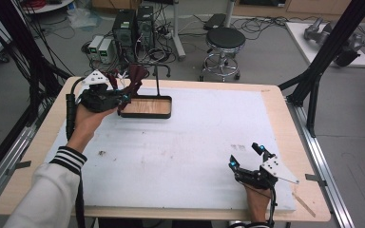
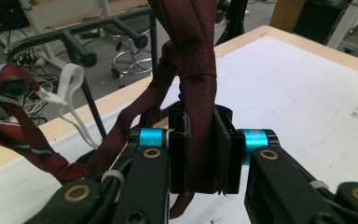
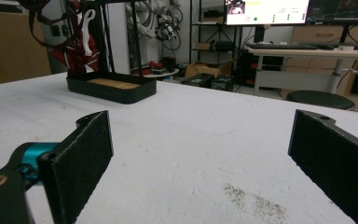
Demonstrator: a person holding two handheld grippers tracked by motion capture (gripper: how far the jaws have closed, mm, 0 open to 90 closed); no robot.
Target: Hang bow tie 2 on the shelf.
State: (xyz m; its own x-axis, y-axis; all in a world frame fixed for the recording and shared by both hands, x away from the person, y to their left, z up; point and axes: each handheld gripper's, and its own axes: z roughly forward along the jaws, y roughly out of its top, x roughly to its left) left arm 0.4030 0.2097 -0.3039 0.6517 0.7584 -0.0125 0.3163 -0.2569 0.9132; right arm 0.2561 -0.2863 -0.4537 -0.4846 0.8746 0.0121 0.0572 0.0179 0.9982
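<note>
So at this point the left gripper (image 1: 122, 99), upper left of the high view, had its jaws pinched on a dark red necktie (image 1: 134, 80). In the left gripper view you could see the tie (image 2: 196, 140) squeezed flat between the 2 black pads (image 2: 178, 154), with a band wrapped around it just above the grip.

Progress-wise, I'd guess it was somewhere in the middle: the tie was grabbed, but it was draped over the black stand (image 1: 158, 80) that rose from the wooden-bottomed tray (image 1: 148, 106), so either hanging it or pulling it off was not finished. Can't tell which from this.

Orientation: the tie's long axis ran roughly up and down in the left gripper view, from the top centre of the frame down through the jaws, with a short end poking out below. A second strand angled off toward the lower left.

Over at the lower right of the high view, the right gripper (image 1: 247, 156) sat on the white table cover (image 1: 195, 142), jaws spread wide with nothing between them.
</note>
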